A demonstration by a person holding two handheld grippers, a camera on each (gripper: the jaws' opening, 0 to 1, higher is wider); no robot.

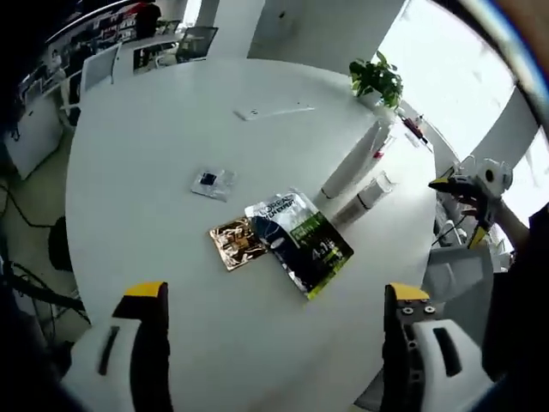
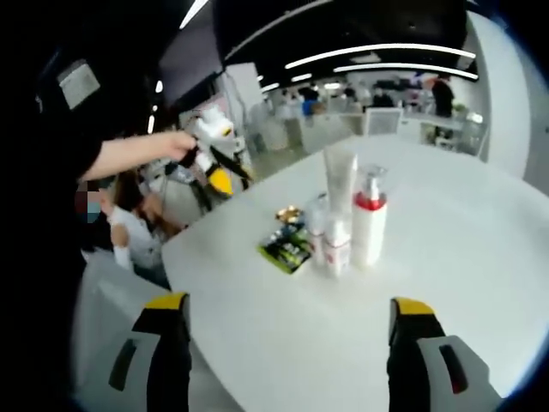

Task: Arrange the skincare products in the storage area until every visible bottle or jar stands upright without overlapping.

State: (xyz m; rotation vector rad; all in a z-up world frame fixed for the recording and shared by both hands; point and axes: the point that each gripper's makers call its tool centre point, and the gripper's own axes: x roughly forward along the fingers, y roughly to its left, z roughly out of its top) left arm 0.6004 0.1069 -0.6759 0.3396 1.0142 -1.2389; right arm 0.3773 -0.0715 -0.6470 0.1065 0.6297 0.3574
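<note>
In the left gripper view, the left tongs (image 1: pixel 276 322) are seen rising from the bottom of the frame with the jaws set wide apart and nothing held between them. A round white table (image 1: pixel 154 154) spreads across the middle of the frame. Near its centre a dark sachet with green print (image 1: pixel 300 240) is laid flat, and a gold foil sachet (image 1: pixel 237 242) is laid just beside it on the left, its edge touching or slightly under the dark one. A small clear packet (image 1: pixel 211 181) is seen apart from them, toward the upper left. To the right of the sachets a tall white tube (image 1: pixel 353 163) and a white pump bottle (image 1: pixel 364 199) are seen close together; the fisheye slant makes it hard to tell here whether they stand. A potted plant (image 1: pixel 377 80) is placed at the table's far edge, upper right. At the right edge of the frame the right tongs (image 1: pixel 467 184) are seen held in a hand, too small for their opening to be judged there.

In the right gripper view, the right tongs (image 2: pixel 292 339) are shown with jaws wide and empty. The skincare products are grouped upright at the centre of the frame: the white tube (image 2: pixel 340 176), a white pump bottle with a red collar (image 2: pixel 370 225), and a smaller white bottle (image 2: pixel 335 246) in front, close together. The sachets (image 2: pixel 287 245) lie flat just left of them. The left tongs (image 2: pixel 214 159) are seen at upper left, held off the table's edge by a hand (image 2: pixel 176 146).
</note>
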